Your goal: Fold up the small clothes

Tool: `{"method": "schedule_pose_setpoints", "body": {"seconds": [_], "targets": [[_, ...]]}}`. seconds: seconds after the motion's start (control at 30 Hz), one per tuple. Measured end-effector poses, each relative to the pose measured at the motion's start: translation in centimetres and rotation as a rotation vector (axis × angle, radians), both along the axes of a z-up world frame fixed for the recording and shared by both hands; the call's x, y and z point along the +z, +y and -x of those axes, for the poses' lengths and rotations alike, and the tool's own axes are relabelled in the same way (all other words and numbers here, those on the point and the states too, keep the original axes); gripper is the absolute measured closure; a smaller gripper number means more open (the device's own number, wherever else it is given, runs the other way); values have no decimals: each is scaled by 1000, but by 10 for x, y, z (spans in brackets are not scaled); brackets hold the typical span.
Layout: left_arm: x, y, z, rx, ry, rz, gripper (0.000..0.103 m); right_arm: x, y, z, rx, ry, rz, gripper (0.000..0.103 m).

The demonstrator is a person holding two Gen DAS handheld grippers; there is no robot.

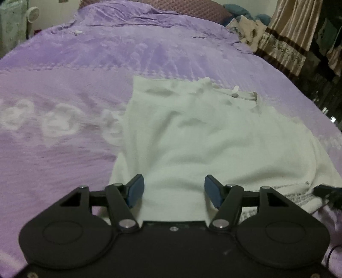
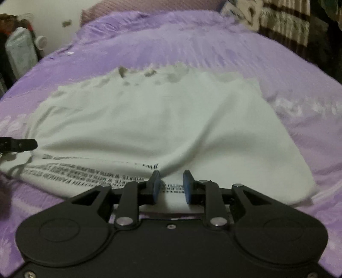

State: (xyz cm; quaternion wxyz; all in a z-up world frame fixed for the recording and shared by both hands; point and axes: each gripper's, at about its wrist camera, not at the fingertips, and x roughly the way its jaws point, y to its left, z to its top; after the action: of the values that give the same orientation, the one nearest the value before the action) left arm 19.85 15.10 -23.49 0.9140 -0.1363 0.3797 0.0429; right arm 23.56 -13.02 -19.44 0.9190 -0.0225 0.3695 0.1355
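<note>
White shirt on purple bedspread; grippers apparently open.

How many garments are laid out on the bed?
1: a white shirt with printed text, spread on the purple bedspread in front of both grippers. More may lie outside view.

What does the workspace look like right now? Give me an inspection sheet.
Surface: purple bedspread, wrinkled, pale flower print.
Job's things: white T-shirt lying partly folded, black printed text showing along its near edge.
Clutter: small white scrap on the far bedspread.
Grippers: left gripper open wide over the shirt's near edge; right gripper narrowly open, cloth between its pads, no grip seen.
Cables: thin dark cable beside the left gripper.
Surroundings: pillow, patterned curtain, heaped fabric.
</note>
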Motion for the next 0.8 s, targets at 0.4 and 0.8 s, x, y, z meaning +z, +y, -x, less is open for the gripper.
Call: {"method": "schedule_pose_setpoints", "body": {"seconds": [0.4, 0.8], "targets": [[30, -31, -50, 16, -54, 41, 38, 6, -133, 20, -487, 111, -452, 50], [14, -124, -158, -135, -18, 31, 38, -6, -122, 11, -502, 60, -469, 46]]}}
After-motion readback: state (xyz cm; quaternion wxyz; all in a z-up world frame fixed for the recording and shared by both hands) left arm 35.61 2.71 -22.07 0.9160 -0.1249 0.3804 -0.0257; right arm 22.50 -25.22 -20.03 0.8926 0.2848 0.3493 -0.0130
